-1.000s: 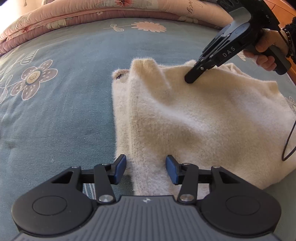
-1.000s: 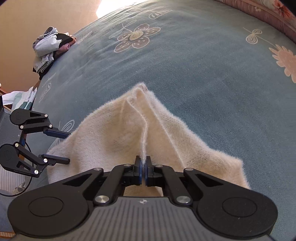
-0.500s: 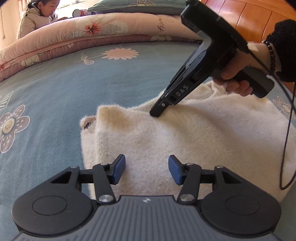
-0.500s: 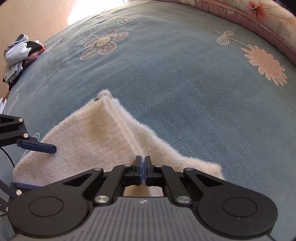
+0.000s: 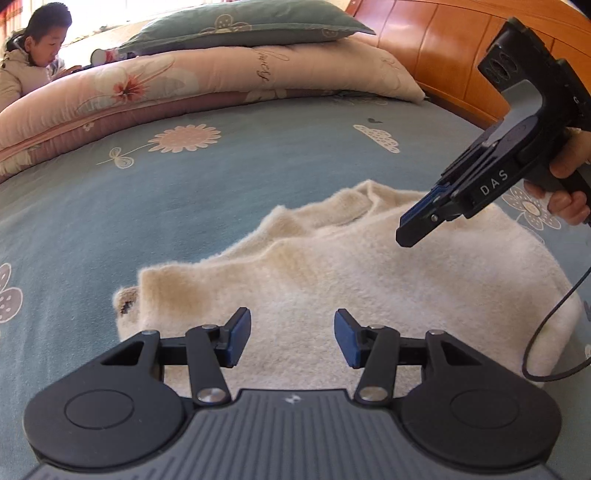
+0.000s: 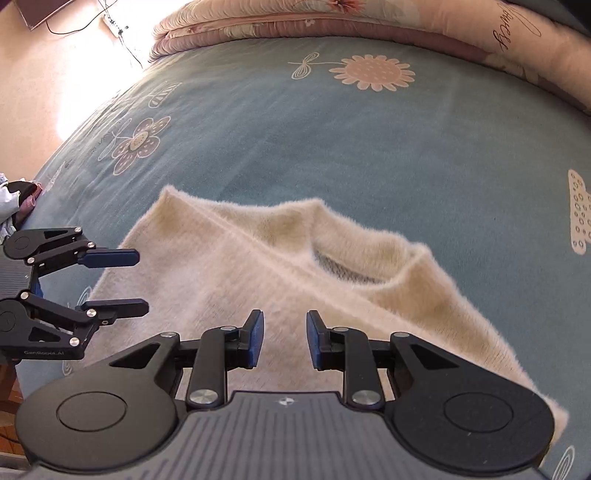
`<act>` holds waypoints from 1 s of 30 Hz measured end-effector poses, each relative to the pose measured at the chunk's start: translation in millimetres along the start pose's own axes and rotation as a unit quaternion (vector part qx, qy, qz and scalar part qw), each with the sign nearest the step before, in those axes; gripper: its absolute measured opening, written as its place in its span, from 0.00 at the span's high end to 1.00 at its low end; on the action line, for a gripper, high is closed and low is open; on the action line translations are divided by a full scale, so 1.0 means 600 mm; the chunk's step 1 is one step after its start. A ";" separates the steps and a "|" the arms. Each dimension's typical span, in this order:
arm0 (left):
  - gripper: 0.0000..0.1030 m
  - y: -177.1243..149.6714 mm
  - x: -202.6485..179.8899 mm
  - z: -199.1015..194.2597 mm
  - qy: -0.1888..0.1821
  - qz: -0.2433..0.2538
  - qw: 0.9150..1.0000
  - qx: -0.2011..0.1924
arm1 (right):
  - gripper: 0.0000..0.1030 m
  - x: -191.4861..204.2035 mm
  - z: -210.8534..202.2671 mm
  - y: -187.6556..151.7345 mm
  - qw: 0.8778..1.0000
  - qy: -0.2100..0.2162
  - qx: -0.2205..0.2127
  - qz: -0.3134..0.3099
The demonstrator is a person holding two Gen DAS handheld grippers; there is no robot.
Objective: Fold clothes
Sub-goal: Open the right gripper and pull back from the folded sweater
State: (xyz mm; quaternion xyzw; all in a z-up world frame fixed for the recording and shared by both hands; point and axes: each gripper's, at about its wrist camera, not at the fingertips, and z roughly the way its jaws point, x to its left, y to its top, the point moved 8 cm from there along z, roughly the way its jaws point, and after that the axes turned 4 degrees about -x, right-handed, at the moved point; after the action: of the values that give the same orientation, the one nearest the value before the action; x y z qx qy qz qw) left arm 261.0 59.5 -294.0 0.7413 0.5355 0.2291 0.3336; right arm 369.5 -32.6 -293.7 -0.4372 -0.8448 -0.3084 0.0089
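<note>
A fluffy cream sweater point(image 5: 388, 280) lies folded on the blue flowered bedsheet point(image 5: 184, 192). Its neck opening point(image 6: 343, 267) faces the right wrist camera. My left gripper point(image 5: 291, 339) is open just above the sweater's near edge, with nothing between its blue pads. In the right wrist view the left gripper point(image 6: 125, 282) shows at the left, over the sweater's side. My right gripper point(image 6: 283, 339) is open too, hovering over the sweater's body. In the left wrist view the right gripper point(image 5: 417, 229) hangs above the sweater, held by a hand point(image 5: 569, 195).
A rolled pink flowered quilt point(image 5: 166, 92) and a green pillow point(image 5: 243, 29) lie along the far side, before a wooden headboard point(image 5: 443, 55). A person point(image 5: 33, 55) sits at the far left. A pile of clothes point(image 6: 14, 199) rests at the bed's edge. A black cable point(image 5: 546, 332) dangles.
My right gripper has opened, let go of the sweater fold and lifted away. The fold now lies flat on the bed. The left gripper stays open and has pulled back a little.
</note>
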 end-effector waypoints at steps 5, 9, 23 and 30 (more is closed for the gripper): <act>0.51 0.000 -0.049 0.019 -0.051 0.030 0.998 -0.006 | 0.69 0.030 0.014 -0.061 1.000 -0.006 0.012 -0.019; 0.50 -0.009 -0.076 0.056 -0.053 0.071 0.996 0.004 | 0.72 0.018 0.039 -0.060 0.998 -0.043 -0.018 -0.034; 0.49 0.033 -0.064 0.091 -0.011 0.066 0.998 0.010 | 0.61 -0.055 -0.007 -0.030 0.992 -0.098 -0.073 0.038; 0.49 0.022 -0.095 0.071 -0.023 0.075 0.997 0.021 | 0.55 -0.109 -0.072 -0.099 0.984 -0.164 -0.048 0.056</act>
State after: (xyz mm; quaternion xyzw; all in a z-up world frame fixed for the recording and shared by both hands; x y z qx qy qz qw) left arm 280.7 -7.4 -311.9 0.7913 0.4750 0.2249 0.3125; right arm 354.6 -128.7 -307.7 -0.5284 -0.7932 -0.2715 -0.1339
